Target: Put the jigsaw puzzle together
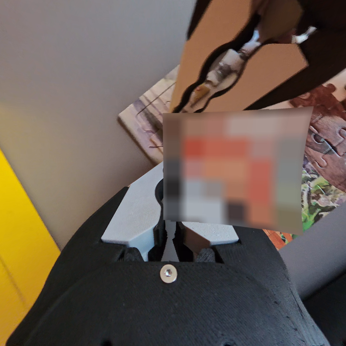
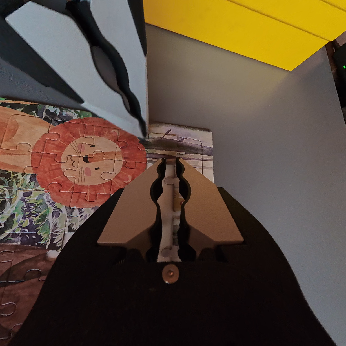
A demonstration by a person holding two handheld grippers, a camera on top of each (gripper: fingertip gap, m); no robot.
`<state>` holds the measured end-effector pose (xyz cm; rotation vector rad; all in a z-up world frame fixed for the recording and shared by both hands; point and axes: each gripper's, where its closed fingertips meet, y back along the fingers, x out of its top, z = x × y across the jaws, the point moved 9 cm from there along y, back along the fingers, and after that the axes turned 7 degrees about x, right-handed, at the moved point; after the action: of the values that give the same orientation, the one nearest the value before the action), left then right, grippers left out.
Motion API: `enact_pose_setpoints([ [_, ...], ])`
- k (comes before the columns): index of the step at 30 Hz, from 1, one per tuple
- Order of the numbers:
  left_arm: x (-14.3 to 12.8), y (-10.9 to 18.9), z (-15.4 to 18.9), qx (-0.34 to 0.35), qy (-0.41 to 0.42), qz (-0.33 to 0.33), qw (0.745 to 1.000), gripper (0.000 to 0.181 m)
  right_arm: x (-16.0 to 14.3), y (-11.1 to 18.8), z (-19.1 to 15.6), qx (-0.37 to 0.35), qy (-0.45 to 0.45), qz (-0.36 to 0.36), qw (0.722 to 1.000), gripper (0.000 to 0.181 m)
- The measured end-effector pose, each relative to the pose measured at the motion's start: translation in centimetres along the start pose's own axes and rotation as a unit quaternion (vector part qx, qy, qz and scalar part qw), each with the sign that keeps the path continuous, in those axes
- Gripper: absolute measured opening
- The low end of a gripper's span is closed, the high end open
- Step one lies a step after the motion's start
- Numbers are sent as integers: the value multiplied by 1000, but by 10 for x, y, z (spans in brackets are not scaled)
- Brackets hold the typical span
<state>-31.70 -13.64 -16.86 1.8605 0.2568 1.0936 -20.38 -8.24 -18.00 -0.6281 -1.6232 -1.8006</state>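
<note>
The grey fingers (image 2: pixel 78 61) of the left gripper (image 2: pixel 144 133) are closed together with nothing between them, tips down on the puzzle (image 2: pixel 56 168) beside the lion's mane. To the right, the right gripper (image 2: pixel 169 159) hovers over the pale corner pieces, tan fingers a narrow slit apart, holding nothing. The puzzle lies almost whole on the grey table (image 2: pixel 262 149). Probably the seating step; next comes pressing the corner flat.

The grey-fingered left gripper (image 1: pixel 169 230) shows its jaws nearly closed. Beyond it, the tan-fingered right gripper (image 1: pixel 189 106) reaches down over the colourful cardboard jigsaw puzzle (image 1: pixel 325 168) lying on the grey counter (image 1: pixel 74 74).
</note>
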Motion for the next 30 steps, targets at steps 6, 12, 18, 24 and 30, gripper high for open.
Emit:
enact_pose_setpoints([
  [6, -4, -2, -16, 19, 66, -12, 998, 0, 0, 0, 0, 1, 1, 1, 1000, 9],
  [12, -2, -4, -12, 43, 42, -8, 998, 0, 0, 0, 0, 2, 1, 0, 1000, 9],
  [18, 3, -7, -16, 41, 42, -6, 998, 0, 0, 0, -1, -3, 11, 1, 1000, 10],
  [24, 3, -8, -14, 59, 34, -6, 998, 0, 0, 5, 2, -28, 20, -6, 999, 25],
  [30, 5, -7, -9, 56, 27, -2, 998, 0, -1, 12, 10, -25, -19, 23, 999, 26],
])
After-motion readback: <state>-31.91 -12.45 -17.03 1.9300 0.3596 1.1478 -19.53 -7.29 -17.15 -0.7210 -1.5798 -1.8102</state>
